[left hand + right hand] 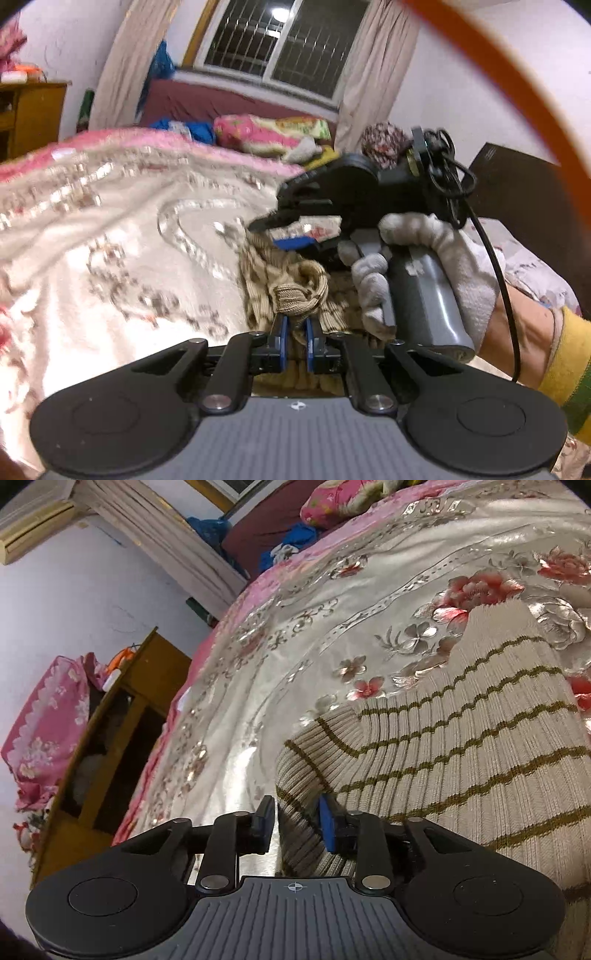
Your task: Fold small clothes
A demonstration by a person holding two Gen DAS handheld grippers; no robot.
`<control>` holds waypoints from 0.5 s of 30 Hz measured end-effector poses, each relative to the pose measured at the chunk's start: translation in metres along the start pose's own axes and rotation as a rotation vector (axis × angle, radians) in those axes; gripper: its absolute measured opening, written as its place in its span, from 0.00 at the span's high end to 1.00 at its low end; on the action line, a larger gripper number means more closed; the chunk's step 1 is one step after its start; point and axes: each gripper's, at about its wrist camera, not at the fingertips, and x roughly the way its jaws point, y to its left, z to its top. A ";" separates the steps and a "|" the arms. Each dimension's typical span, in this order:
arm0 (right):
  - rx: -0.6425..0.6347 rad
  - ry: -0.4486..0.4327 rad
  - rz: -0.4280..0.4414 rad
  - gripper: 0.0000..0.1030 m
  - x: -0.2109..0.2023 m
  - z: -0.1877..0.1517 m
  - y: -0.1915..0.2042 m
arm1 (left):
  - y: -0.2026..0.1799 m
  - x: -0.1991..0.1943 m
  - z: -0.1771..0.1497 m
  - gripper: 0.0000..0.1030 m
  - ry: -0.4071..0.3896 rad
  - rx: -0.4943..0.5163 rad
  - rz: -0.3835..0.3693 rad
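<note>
A beige ribbed sweater (461,738) with olive stripes lies on a floral satin bedspread (295,635). The left gripper (295,328) pinches a bunched knit edge between nearly closed blue pads. The right gripper (297,823), seen only in its own view at this angle, straddles the sweater's edge half open, gripping nothing. The left view alone shows the gloved right hand (424,266); motion blurs its bedspread detail.

White knit glove (436,266), yellow cuff (569,362)
</note>
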 end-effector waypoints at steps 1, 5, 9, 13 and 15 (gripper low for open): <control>0.005 0.000 0.006 0.73 -0.002 0.001 0.000 | -0.003 -0.004 0.002 0.85 -0.024 0.016 0.009; 0.013 -0.016 0.059 0.73 -0.022 0.011 0.002 | -0.015 -0.018 0.013 0.84 -0.110 0.078 0.037; -0.041 -0.049 0.089 0.73 -0.049 0.021 0.010 | -0.029 -0.012 0.019 0.84 -0.113 0.127 0.005; -0.118 -0.071 0.045 0.73 -0.076 0.024 0.012 | -0.038 0.028 0.019 0.84 -0.049 0.162 -0.052; -0.123 -0.067 0.036 0.73 -0.089 0.024 0.006 | -0.035 0.048 0.020 0.84 -0.021 0.168 -0.045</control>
